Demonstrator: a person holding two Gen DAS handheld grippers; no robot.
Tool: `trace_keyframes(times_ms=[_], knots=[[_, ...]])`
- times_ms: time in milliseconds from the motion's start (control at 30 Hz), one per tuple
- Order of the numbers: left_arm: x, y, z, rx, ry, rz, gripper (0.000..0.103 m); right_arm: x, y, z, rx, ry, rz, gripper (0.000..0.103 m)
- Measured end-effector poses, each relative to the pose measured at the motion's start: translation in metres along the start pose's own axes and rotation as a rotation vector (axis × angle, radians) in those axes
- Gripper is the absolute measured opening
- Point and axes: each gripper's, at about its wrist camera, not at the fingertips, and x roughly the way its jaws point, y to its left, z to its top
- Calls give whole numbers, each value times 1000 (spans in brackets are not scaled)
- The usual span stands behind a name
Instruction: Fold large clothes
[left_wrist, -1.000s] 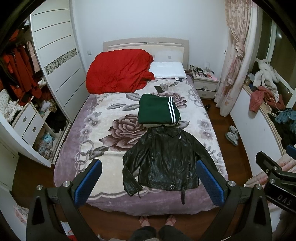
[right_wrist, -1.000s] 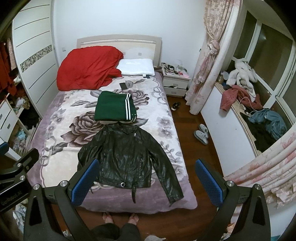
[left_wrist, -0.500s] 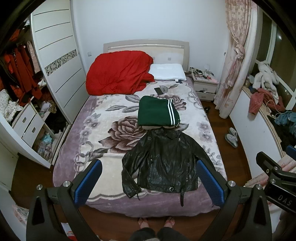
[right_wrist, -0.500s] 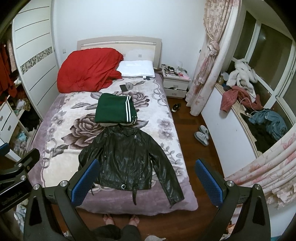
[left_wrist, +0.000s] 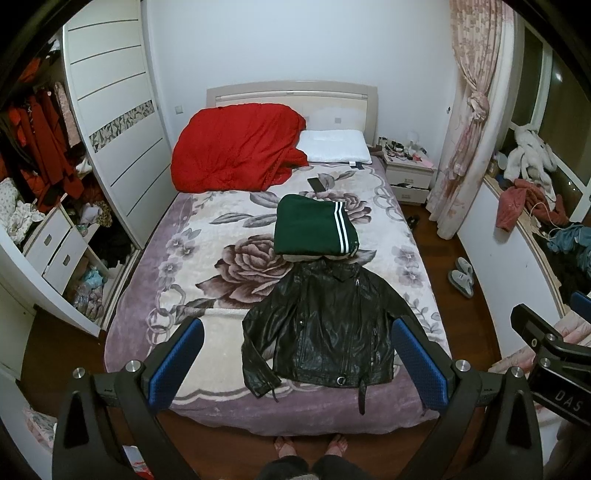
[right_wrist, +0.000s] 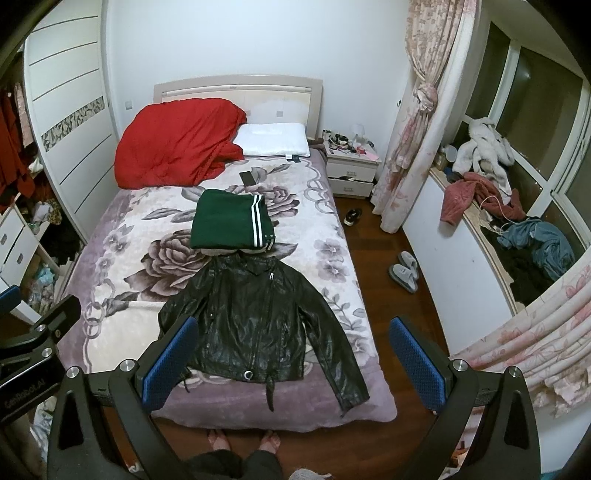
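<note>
Wardrobe (left_wrist: 122, 122): white sliding doors, left of bed.
Left gripper (left_wrist: 295, 363): held high over the foot of the bed, blue pads spread wide, nothing between them.
Red duvet (left_wrist: 236, 147): bunched at headboard, touching the white pillow (left_wrist: 334, 146).
Green striped garment (left_wrist: 314, 225): folded, mid-bed, just beyond the jacket collar.
Black leather jacket (left_wrist: 325, 325): front up, flat at the bed's foot end, sleeves angled outward.
Right gripper (right_wrist: 291, 363): likewise raised, jaws wide apart, empty.
Slippers (right_wrist: 404, 271): on floor, right of bed.

Jacket (left_wrist: 325, 325) on bed (left_wrist: 155, 288), folded garment (left_wrist: 314, 225) behind.
</note>
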Motion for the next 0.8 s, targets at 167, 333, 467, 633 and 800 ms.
trace_keyframes(times_ms=[167,333,467,633,800], knots=[[-2,0,4,-2,2,-3,103,0,-2,-4,0,-2,0,103],[0,0,-2,-3,-5,0,103,-1,-1,-2,0,-5,1,103],[-3,-3,6,-5,-7,0,103,0,-2,-7,2,-6,1,103],[-2,-4,7,-3,-8,0,103,-1,-1,2,2,-6,3,103],[-3,-4,5,-3,-10,0,103,-1,-3,-2,4,-6,5,103]])
